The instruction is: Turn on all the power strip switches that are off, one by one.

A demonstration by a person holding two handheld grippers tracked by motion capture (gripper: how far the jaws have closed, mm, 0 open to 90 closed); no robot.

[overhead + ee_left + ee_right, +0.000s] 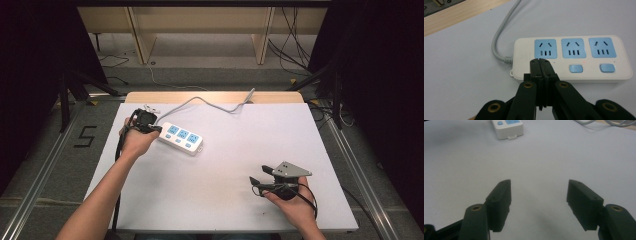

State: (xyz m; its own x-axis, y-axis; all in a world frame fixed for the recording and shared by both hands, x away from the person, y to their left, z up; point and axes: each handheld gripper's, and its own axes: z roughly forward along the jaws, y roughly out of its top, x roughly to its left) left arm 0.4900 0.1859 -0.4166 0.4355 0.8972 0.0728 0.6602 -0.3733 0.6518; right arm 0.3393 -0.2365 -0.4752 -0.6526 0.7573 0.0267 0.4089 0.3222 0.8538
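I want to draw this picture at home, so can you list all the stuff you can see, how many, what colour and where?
white plastic power strip: one, white with three blue sockets and blue switches, far left part of the table
grey power cord: one, grey, runs from the strip over the table's far edge
white table top: one, white with a wooden far edge, middle of the picture
black number 5 mark: one, black, on the grey floor left of the table
left gripper: one, black, jaws shut, tips on the strip's end switch spot
right gripper: one, black, jaws open, above the table's near right
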